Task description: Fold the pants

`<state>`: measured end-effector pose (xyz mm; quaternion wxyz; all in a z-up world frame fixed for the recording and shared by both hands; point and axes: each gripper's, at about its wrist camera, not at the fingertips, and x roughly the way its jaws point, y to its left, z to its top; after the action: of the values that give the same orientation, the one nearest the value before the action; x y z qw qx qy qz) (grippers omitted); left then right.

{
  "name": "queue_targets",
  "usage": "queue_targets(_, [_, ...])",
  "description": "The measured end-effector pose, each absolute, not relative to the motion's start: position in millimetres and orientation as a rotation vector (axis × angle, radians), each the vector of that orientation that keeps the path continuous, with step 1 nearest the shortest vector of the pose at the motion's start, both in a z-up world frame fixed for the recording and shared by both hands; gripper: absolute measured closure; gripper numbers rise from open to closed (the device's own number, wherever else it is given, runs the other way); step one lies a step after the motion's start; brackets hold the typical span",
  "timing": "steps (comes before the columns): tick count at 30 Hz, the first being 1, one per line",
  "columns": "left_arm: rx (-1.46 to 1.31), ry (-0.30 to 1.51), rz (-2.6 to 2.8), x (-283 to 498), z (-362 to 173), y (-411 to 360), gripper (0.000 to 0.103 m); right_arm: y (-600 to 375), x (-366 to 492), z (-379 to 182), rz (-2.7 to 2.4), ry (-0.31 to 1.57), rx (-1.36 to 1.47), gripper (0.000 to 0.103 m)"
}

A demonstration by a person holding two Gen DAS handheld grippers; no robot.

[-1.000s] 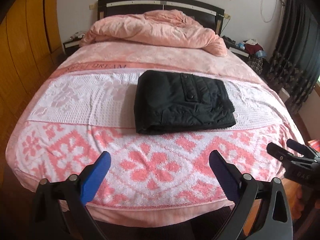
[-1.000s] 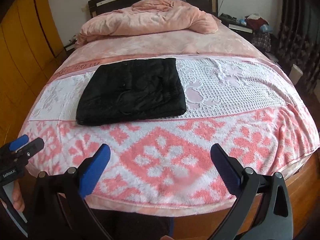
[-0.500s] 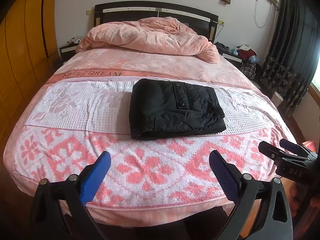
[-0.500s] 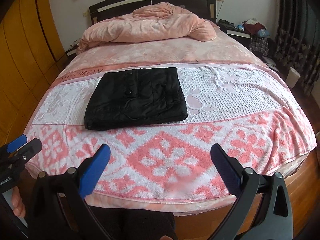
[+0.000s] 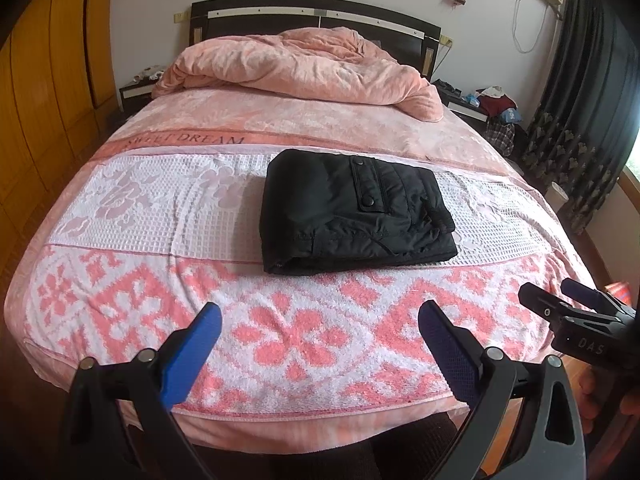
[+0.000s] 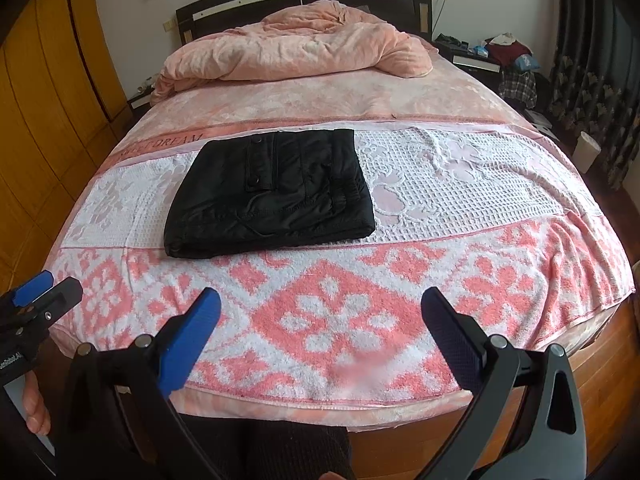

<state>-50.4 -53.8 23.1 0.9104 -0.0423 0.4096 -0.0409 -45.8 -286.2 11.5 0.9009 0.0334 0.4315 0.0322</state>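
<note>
The black pants (image 5: 352,210) lie folded into a compact rectangle on the white band of the bedspread, in the middle of the bed; they also show in the right wrist view (image 6: 272,194). My left gripper (image 5: 320,318) is open and empty, held back over the foot of the bed, well short of the pants. My right gripper (image 6: 320,306) is open and empty, also over the foot of the bed. Each gripper shows at the edge of the other's view: the right gripper (image 5: 576,308) and the left gripper (image 6: 36,292).
A crumpled pink duvet (image 5: 304,68) lies at the head by the dark headboard (image 5: 316,12). A wooden wardrobe (image 5: 44,80) stands on the left. Dark curtains (image 5: 580,112) and a cluttered nightstand (image 5: 492,104) stand on the right. The pink-and-white bedspread (image 5: 304,336) hangs over the foot edge.
Both grippers have drawn back and risen from the bed, so more of the room shows. The pants have not moved. Both grippers stay open.
</note>
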Motion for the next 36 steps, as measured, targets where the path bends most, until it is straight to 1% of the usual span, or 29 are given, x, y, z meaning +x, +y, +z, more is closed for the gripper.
queue_targets(36, [-0.071, 0.854, -0.103, -44.6, 18.6, -58.3, 0.004, -290.5, -32.5, -2.8, 0.07, 0.922, 0.05, 0.003])
